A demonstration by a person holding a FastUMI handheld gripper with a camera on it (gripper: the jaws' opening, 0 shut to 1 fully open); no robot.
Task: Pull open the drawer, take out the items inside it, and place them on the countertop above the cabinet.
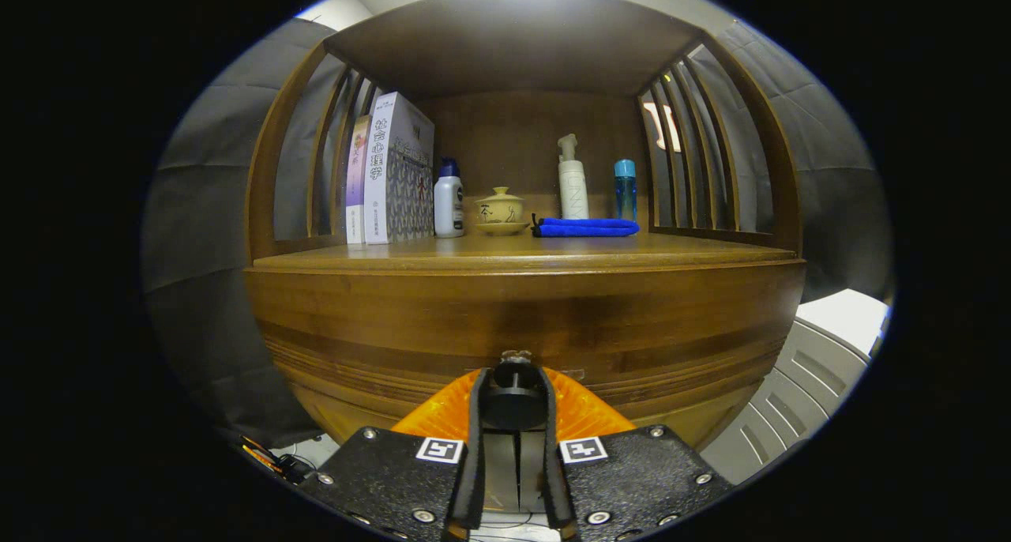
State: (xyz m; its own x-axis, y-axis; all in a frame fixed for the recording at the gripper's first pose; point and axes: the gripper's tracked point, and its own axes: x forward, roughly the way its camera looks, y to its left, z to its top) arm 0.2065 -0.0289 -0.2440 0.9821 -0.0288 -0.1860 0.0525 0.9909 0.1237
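Between the two fingers of the tongs the drawer knob is sitting, and both fingers are pressing against its sides, so the tongs are gripping it. Just beyond, the drawer front is lying flush with the cabinet, not yet opened, and its contents are hidden. Above it, the tabletop is carrying books, a white bottle, a lidded cup, a blue cloth, a pump bottle and a blue bottle. Pulling straight back and level, with the grip kept firm, looks wisest, since any tilt risks slipping off the knob.
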